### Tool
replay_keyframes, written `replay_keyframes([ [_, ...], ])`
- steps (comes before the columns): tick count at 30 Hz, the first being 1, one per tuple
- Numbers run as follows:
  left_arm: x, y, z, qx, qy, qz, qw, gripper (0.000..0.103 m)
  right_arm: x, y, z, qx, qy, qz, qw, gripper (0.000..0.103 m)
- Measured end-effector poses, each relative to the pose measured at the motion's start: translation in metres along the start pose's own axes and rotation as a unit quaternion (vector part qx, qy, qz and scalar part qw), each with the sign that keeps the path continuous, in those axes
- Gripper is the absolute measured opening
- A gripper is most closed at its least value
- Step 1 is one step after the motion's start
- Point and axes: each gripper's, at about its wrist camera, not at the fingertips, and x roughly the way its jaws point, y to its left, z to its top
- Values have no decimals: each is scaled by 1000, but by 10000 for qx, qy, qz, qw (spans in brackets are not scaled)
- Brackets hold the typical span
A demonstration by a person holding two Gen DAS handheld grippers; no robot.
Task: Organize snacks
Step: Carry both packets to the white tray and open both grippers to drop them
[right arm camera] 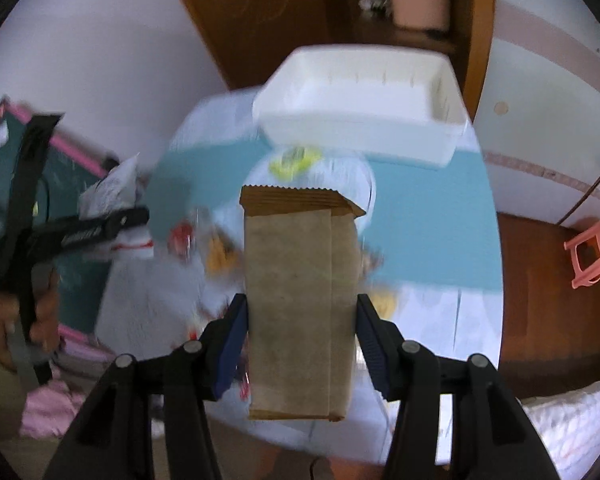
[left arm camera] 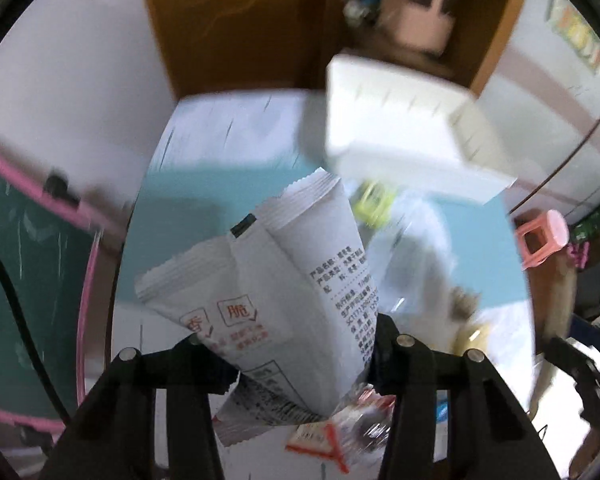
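Observation:
My left gripper (left arm camera: 288, 340) is shut on a white snack packet (left arm camera: 296, 276) with red and black print, held above the table. It also shows at the left of the right wrist view (right arm camera: 112, 216), with the packet (right arm camera: 116, 184) in it. My right gripper (right arm camera: 300, 312) is shut on a brown paper snack bag (right arm camera: 300, 280), held upright above the table. A white plastic bin (right arm camera: 364, 108) stands at the far side of the table; in the left wrist view it (left arm camera: 400, 120) is at the upper right.
The round table (right arm camera: 432, 248) has a teal and white cloth. Loose snacks lie on it: a yellow-green packet (right arm camera: 294, 162), a clear bag (left arm camera: 416, 248), a red and white packet (left arm camera: 340, 428). A pink stool (right arm camera: 594, 252) stands at right, a green board (right arm camera: 64, 184) at left.

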Motion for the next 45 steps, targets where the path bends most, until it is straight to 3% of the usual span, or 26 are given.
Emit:
replay_keyframes([
  [5, -10, -28, 72, 417, -384, -218, 9982, 47, -6, -21, 77, 531, -488, 151, 9973, 53],
  [9, 9, -52, 128, 683, -525, -341, 9957, 47, 3, -40, 139, 942, -755, 104, 9926, 53],
  [13, 40, -72, 168, 765, -479, -457, 9949, 47, 24, -57, 185, 1274, -839, -41, 9883, 54],
  [17, 71, -83, 188, 743, -368, -494, 9953, 48, 54, -74, 220, 1590, -757, -172, 9842, 54],
  [21, 95, -86, 196, 800, -332, -422, 9953, 50, 77, -82, 233, 1732, -602, -379, 9823, 54],
  [23, 102, -85, 196, 786, -294, -336, 9959, 61, 91, -85, 237, 1796, -454, -482, 9815, 55],
  [25, 107, -83, 197, 731, -245, -428, 9961, 83, 103, -91, 243, 1899, -325, -538, 9798, 55],
  [26, 107, -81, 197, 697, -237, -499, 9960, 86, 107, -92, 244, 1945, -310, -535, 9789, 55],
  [29, 114, -78, 199, 617, -140, -671, 9957, 93, 111, -91, 244, 1899, -393, -610, 9791, 71],
  [30, 115, -77, 199, 619, -158, -643, 9959, 95, 111, -88, 244, 1856, -435, -646, 9795, 75],
  [37, 97, -61, 183, 612, -311, -554, 9961, 95, 101, -74, 234, 1777, -639, -549, 9805, 75],
  [45, 47, -43, 139, 475, -565, -693, 9949, 95, 55, -52, 191, 1676, -1158, -296, 9786, 75],
])
